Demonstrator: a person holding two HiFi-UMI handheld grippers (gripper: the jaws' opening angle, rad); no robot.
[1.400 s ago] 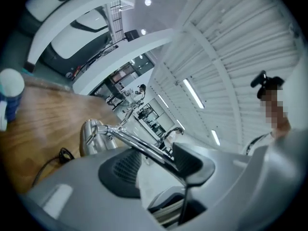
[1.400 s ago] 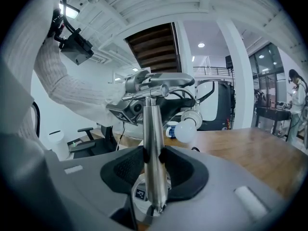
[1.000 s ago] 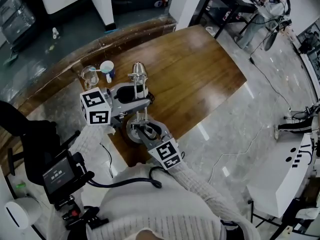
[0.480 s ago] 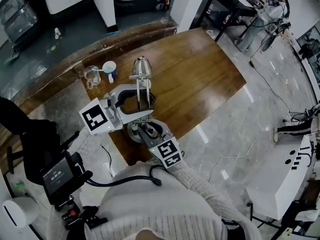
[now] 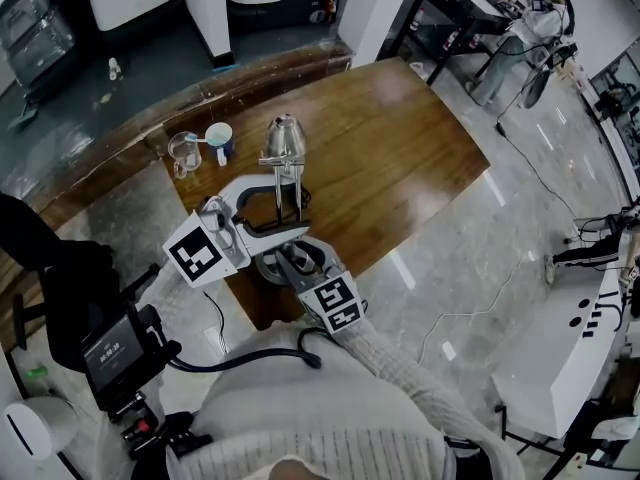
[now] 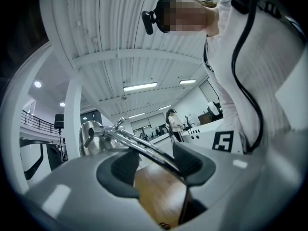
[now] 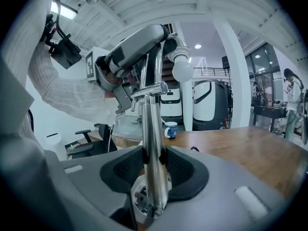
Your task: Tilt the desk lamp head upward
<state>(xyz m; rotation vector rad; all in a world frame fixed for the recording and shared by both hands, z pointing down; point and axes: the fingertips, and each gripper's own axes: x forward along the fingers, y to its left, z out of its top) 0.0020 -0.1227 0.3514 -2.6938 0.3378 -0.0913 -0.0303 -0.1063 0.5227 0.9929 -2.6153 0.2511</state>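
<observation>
The desk lamp stands at the near edge of the wooden table (image 5: 400, 148). Its chrome lamp head (image 5: 283, 138) is on the far side of the upright post (image 7: 153, 143), carried out there on thin arm rods (image 6: 144, 150). The right gripper (image 7: 154, 170) is closed firmly on that post low down, just above the lamp base (image 5: 262, 268), with both pads pressed to the metal. The left gripper (image 6: 156, 162) is higher than the post's top joint. Its jaws stand partly apart with the arm rods running between them and lying against the right-hand pad. A gap shows on the other side, so it looks like a loose straddle rather than a clamp. Polished metal throughout suggests a stiff, fairly weighty and slippery lamp, and the hinges are probably tight. Holding the post low should keep the base from sliding. The head is best moved by taking the rods or the head's neck close to the head's joint, since the smooth, rounded shade would likely slip out of the pads. The base is mostly covered by the right gripper in the head view. The head's own pivot is too small to make out, and its underside and any switch are hidden. A mug (image 5: 218, 138) and a glass (image 5: 182, 151) stand left of the post, well apart from it.
</observation>
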